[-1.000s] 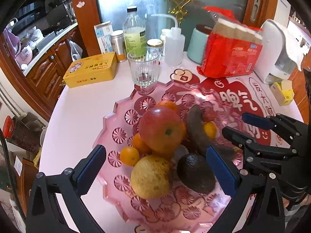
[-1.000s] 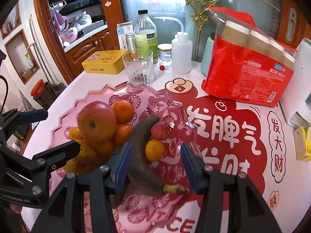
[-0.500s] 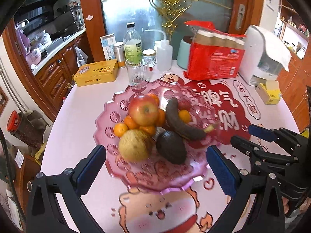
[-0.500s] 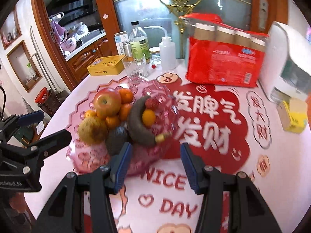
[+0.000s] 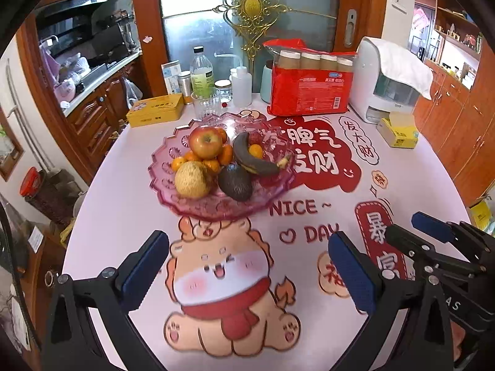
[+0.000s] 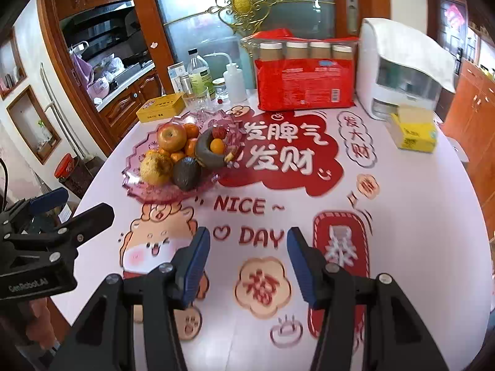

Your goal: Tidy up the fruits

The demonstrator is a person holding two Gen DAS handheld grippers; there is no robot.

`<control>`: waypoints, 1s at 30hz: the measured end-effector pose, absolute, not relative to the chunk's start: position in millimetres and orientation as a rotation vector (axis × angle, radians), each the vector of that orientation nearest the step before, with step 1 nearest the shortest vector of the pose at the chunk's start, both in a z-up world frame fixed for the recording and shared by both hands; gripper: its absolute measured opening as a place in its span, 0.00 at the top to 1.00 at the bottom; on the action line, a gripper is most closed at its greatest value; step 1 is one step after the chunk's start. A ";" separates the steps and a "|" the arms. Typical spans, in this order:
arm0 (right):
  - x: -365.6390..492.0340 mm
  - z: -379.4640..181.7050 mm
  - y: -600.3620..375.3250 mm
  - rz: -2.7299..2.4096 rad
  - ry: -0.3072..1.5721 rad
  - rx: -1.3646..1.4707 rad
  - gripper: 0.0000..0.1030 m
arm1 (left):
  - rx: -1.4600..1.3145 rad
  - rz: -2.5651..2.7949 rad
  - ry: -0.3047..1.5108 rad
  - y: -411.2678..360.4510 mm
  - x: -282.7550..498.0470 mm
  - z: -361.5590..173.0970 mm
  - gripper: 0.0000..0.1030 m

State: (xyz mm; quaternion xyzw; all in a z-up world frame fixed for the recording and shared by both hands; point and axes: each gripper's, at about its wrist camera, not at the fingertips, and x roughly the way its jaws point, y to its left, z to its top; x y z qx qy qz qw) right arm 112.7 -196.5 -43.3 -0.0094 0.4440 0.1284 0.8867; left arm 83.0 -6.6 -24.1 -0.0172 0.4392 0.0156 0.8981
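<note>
Left tongs (image 5: 247,266): tilted down over the near part of the table (image 5: 417,185), blue pads spread wide, nothing between them.

Right tongs (image 6: 247,259): same downward tilt, just beside the left pair, pads set at a moderate gap, nothing gripped. Both pairs stood well apart from the fruit, above the printed cartoon table cover.

Pink glass fruit dish (image 5: 161,179): one, on the far left part of the table, holding all the fruit.
- Red apple (image 5: 205,141): one, on top of the pile.
- Yellow-brown pear (image 5: 191,179): one, at the near left of the dish.
- Avocado (image 5: 235,181): one, dark, beside the pear.
- Banana (image 5: 253,160): one, blackened, lying across the right side.
- Small oranges (image 5: 225,154): at least five showing, some partly hidden under the apple.
- Red lychee (image 6: 219,132): one seen, behind the banana.

Behind the dish, along the far edge:
- Drinking glass (image 5: 205,103): one, just behind the rim.
- Yellow tin (image 5: 154,109): one.
- Clear bottle with green label (image 5: 201,72): one.
- White squeeze bottle (image 5: 241,86): one.
- Red pack of four rolls (image 5: 311,92): one.
- White appliance under a cloth (image 5: 386,83): one.
- Yellow tissue box (image 5: 399,130): one, at the right.

Nothing stood between the tongs and the dish.
</note>
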 end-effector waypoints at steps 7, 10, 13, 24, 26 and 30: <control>64.8 -20.8 -212.0 0.256 0.887 0.005 0.49 | -0.024 0.059 0.884 -27.4 34.4 -5.7 0.01; 52.9 -12.1 -216.2 0.259 0.870 0.013 0.49 | -0.034 0.068 0.880 -32.1 23.5 -1.2 0.01; 43.4 -6.7 -218.7 0.256 0.853 0.010 0.49 | -0.037 0.075 0.879 -37.6 15.9 0.8 0.01; 34.9 -3.1 -226.0 0.253 0.830 -0.008 0.48 | -0.052 0.076 0.892 -47.9 7.0 0.8 0.01; 34.5 -3.2 -227.3 0.252 0.826 -0.015 0.48 | -0.056 0.081 0.892 -47.9 7.0 0.9 0.01; 32.6 -2.2 -228.8 0.260 0.820 -0.018 0.48 | -0.062 0.086 0.894 -48.2 8.2 0.6 0.01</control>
